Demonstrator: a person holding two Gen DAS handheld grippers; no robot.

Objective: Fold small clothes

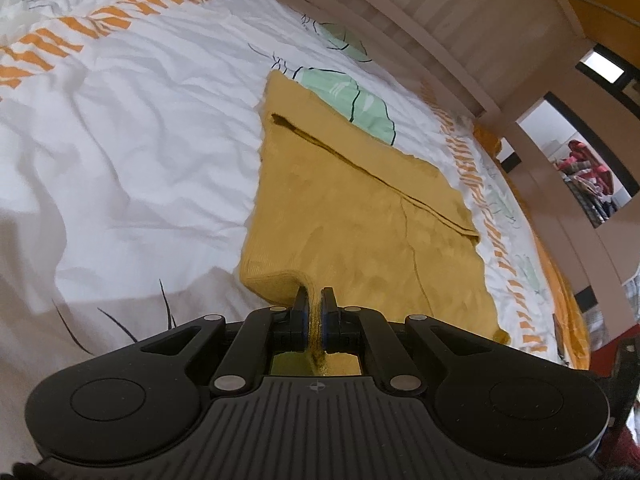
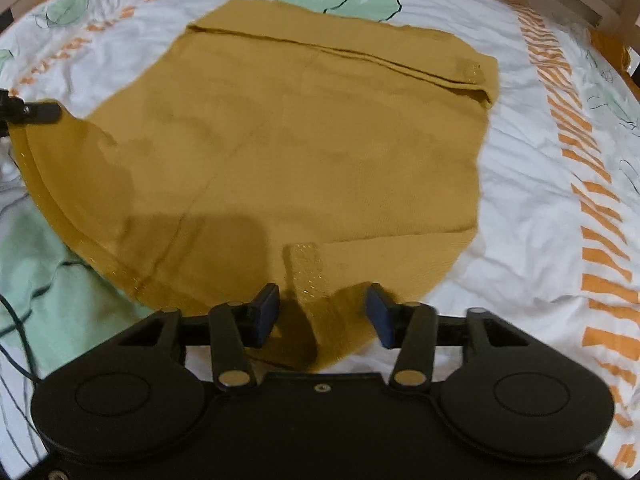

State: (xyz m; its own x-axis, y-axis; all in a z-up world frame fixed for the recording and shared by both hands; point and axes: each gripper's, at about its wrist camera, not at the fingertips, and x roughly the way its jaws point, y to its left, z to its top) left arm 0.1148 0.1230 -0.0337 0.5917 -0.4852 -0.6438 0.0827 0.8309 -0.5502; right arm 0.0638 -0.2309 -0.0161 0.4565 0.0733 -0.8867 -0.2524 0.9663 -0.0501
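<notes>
A mustard-yellow garment (image 1: 352, 208) lies spread on the bed, its far edge folded over along a straight crease. My left gripper (image 1: 314, 300) is shut on the garment's near corner, cloth pinched between its blue pads. In the right wrist view the same garment (image 2: 304, 140) fills the middle. My right gripper (image 2: 322, 306) is open, its two fingers standing on either side of a raised fold at the garment's near edge, not touching it. The left gripper's tip (image 2: 36, 112) shows at the far left, holding the garment's left corner.
The bed cover (image 1: 132, 120) is white with orange stripes and green leaf prints, and is wrinkled. A pale wooden bed frame (image 1: 460, 40) runs along the far side. A dark cable (image 2: 16, 332) lies at the left edge in the right wrist view.
</notes>
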